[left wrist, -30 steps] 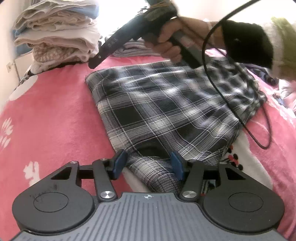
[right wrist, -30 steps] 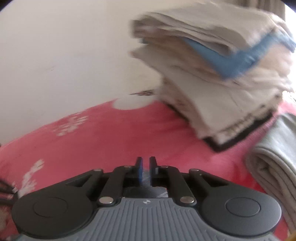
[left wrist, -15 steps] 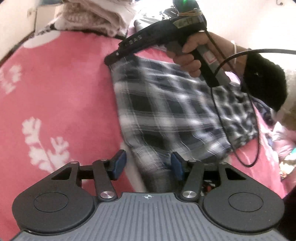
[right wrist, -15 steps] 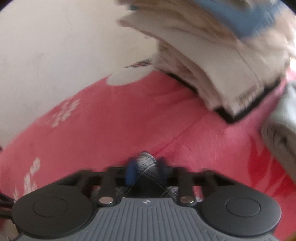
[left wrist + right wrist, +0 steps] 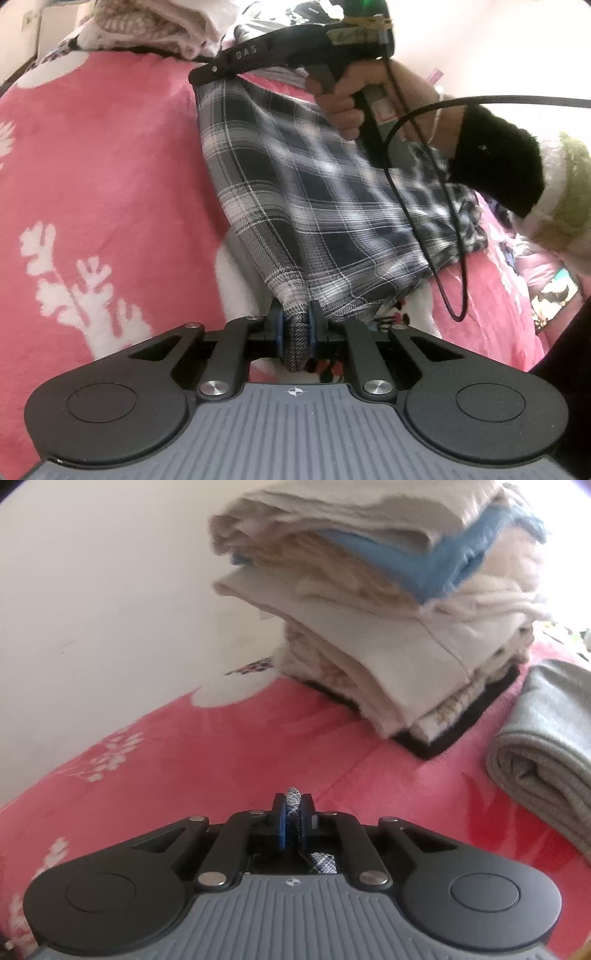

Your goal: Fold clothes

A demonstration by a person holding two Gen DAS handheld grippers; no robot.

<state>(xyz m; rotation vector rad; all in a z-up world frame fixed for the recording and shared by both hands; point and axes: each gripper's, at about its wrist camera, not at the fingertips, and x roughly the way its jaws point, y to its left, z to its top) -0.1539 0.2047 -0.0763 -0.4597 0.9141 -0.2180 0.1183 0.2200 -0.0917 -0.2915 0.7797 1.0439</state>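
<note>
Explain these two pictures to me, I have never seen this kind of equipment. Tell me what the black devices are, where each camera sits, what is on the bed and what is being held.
There is no robot here. A person holds a hand-operated two-finger tool in each hand, and a wide-angle camera on each looks forward along its fingers. One picture comes from the left tool, the other from the right tool.

Both grip the same plaid garment, at two different spots. The left tool's jaws are closing on a bunched edge; the right tool is shut on another bit of that cloth. In the left view you can see the right tool from outside, held by the person's hand.

All this lies on a pink blanket. Beyond it are a stack of folded laundry and a folded grey garment.
</note>
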